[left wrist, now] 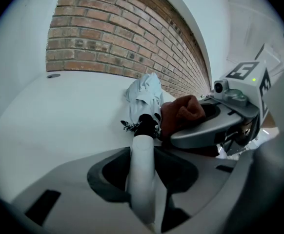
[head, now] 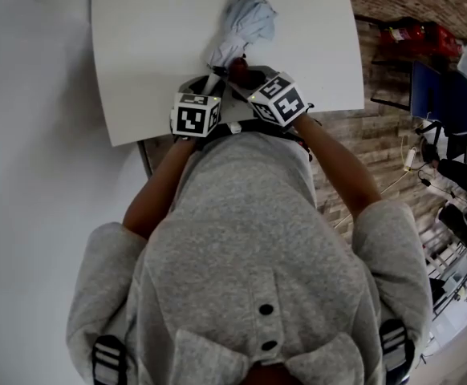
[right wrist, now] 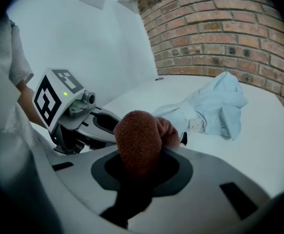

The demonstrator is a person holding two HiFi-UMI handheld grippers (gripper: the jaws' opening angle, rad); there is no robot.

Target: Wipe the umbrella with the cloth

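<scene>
Now, left gripper (left wrist: pixel 143 177): your jaws stand partway closed, clamped on the handle (left wrist: pixel 142 145) of the umbrella (head: pixel 241 22).
Reason for that grip: it likely anchors the umbrella so a wiping stroke cannot push it across the table.
Handle: a smooth, white, round-ended cylinder, probably hard plastic. It runs straight out between your jaws.
Right gripper (right wrist: pixel 142 169): closed on the cloth (right wrist: pixel 139 133), with nothing else between the jaws.
Cloth: rust-brown, nappy terry, bunched into a rounded wad that bulges out ahead of the jaws. Held that way, the soft pile should meet the umbrella rather than the hard jaw tips.
Cloth position: just beside the black collar (left wrist: pixel 147 126) where handle meets fabric. It looks to be against the umbrella there, but firm contact cannot be told.
Canopy (right wrist: pixel 215 106): thin, pale blue fabric, folded shut but loose, with crumpled pleats flaring at the far end. It will probably shift under the cloth.
Umbrella position: lying flat on the table (head: pixel 161 46), handle towards you, canopy pointing away.
Table: white, smooth, matt, with a rounded corner.
Beyond: a brick wall (left wrist: pixel 112 33), rough and mortar-lined.
</scene>
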